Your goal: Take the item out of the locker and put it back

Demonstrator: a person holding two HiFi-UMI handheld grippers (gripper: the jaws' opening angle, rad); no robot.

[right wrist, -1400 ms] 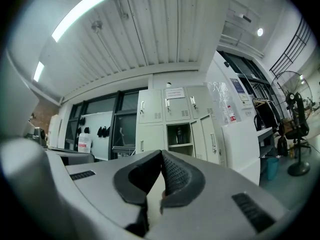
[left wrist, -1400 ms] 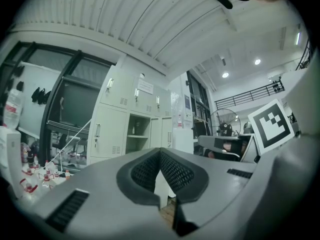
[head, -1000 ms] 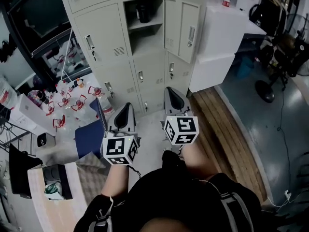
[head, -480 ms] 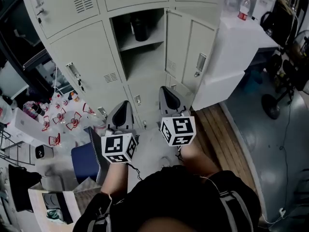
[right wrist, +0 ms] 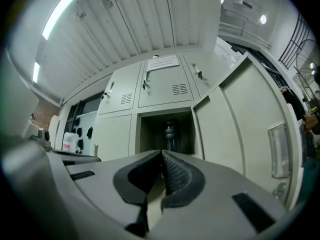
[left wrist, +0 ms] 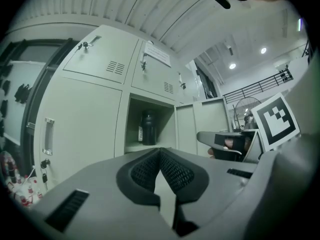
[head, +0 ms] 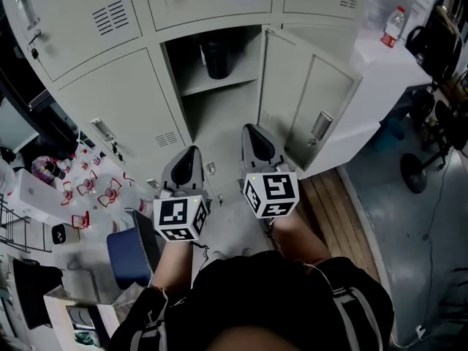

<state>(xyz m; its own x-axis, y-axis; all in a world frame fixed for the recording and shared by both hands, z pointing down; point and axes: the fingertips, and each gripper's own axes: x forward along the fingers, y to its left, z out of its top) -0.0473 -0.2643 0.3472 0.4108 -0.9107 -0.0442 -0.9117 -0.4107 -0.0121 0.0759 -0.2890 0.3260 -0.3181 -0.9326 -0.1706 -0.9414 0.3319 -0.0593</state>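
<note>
nearest to me, the person's dark-clothed body filled the bottom of the head view, both arms stretched forward. the left claw (head: 191,154) had its pads pressed together with nothing between them. the right claw (head: 251,131) was likewise closed tight and empty. each carried its marker cube, the left cube (head: 180,218) slightly lower in the picture than the right cube (head: 270,194). the two claws were side by side, apart from each other, and both pointed at the locker (head: 88,101) without touching it. a strip of wooden floor (head: 333,210) ran along the base of the cabinets to my right. beyond the claws one compartment stood open, its door (head: 311,101) swung out to the right. inside, a shelf (head: 219,85) crossed the compartment, and the dark bottle (head: 214,55) stood upright on it towards the back, well apart from both claws. in both claw views the bottle showed just above the closed pads. the neighbouring doors were all shut. furthest off, at the upper right, a white worktop (head: 380,61) carried a clear bottle (head: 395,26) with a red cap.
</note>
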